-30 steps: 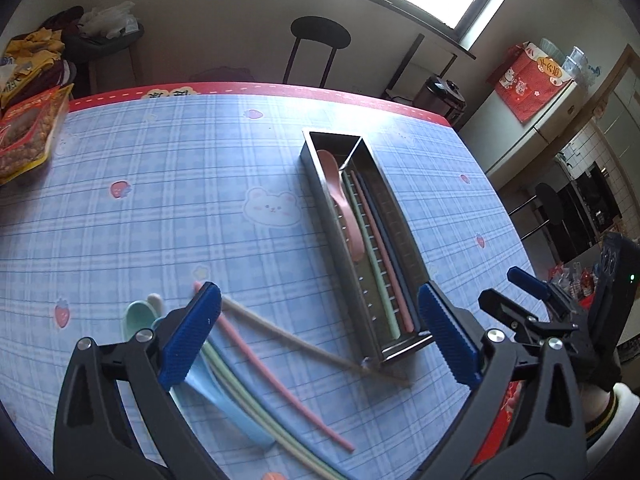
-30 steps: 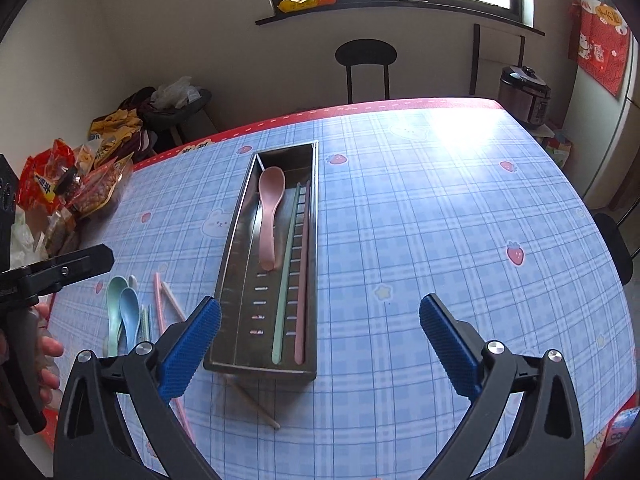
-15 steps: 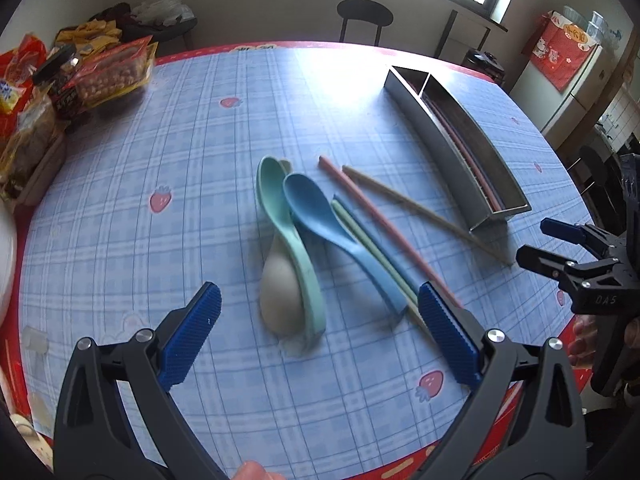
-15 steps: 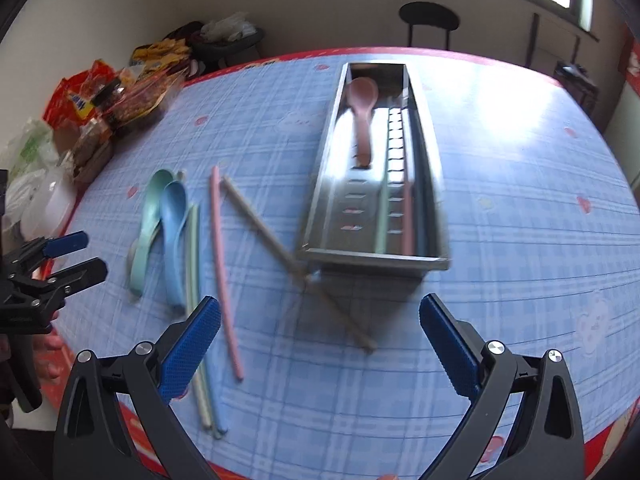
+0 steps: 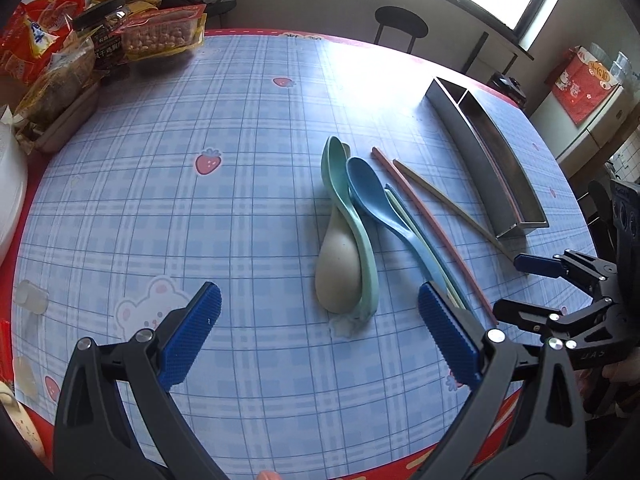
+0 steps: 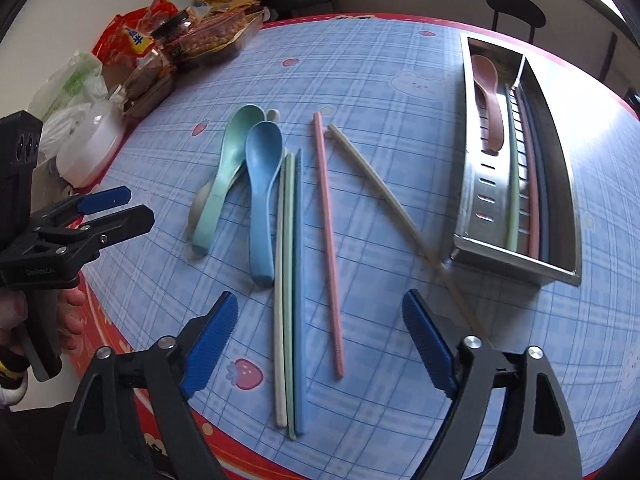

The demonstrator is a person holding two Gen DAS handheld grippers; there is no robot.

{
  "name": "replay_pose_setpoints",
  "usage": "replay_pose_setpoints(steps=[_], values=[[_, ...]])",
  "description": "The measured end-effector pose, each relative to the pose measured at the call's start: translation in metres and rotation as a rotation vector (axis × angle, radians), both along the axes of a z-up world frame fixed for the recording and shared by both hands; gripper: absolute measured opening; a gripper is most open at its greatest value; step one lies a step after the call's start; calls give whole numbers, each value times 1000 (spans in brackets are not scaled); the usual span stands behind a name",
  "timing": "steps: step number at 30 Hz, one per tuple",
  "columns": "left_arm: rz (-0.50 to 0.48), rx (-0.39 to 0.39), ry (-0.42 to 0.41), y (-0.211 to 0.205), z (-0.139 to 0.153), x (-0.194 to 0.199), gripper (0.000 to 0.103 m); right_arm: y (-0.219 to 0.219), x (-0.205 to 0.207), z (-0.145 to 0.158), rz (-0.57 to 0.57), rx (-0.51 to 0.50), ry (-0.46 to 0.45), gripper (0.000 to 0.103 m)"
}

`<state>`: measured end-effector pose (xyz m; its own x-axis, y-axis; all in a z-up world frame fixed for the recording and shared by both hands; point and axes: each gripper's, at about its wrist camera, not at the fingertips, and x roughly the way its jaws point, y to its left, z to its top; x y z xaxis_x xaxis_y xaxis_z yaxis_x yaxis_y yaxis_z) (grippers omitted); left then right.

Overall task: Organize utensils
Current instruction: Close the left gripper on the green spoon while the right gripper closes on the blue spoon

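Observation:
Loose on the blue checked tablecloth lie a green spoon [image 5: 348, 204], a blue spoon [image 5: 372, 196] and a beige spoon [image 5: 338, 268]. Beside them are three chopsticks side by side [image 6: 289, 280], a pink chopstick [image 6: 328, 240] and a beige chopstick [image 6: 380, 184]. The metal tray [image 6: 516, 258] holds a pink spoon [image 6: 490, 96] and several chopsticks. My left gripper [image 5: 320, 312] hangs open over the beige spoon's bowl. My right gripper [image 6: 320, 308] hovers over the chopsticks' near ends. Its jaws are closing, and the pads touch nothing.
Snack bags [image 5: 44, 52] and a dark jar [image 5: 106, 40] crowd the table's far left corner, beside a white lidded tub [image 6: 90, 140]. A black stool [image 5: 400, 30] stands beyond the table. The red table edge [image 6: 120, 344] runs just under both grippers.
Both grippers have swung away from the tray to the loose utensils and dropped closer to the table. The right gripper's jaws stand narrower than before.

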<state>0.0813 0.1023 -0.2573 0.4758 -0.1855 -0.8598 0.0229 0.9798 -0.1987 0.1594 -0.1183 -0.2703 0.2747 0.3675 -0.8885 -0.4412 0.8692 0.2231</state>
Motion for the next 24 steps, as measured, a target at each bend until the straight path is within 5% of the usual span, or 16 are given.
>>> replay_pose_setpoints(steps=[9, 12, 17, 20, 24], values=[[9, -76, -16, 20, 6, 8, 94, 45, 27, -1, 119, 28, -3, 48], [34, -81, -2, 24, 2, 9, 61, 56, 36, -4, 140, 19, -4, 42], [22, -143, 24, 25, -5, 10, 46, 66, 45, -12, 158, 20, 16, 26], [1, -168, 25, 22, -7, 11, 31, 70, 48, -17, 158, 16, 22, 20], [-38, -203, 32, 13, -9, 11, 25, 73, 48, -21, 161, 4, 20, 20]])
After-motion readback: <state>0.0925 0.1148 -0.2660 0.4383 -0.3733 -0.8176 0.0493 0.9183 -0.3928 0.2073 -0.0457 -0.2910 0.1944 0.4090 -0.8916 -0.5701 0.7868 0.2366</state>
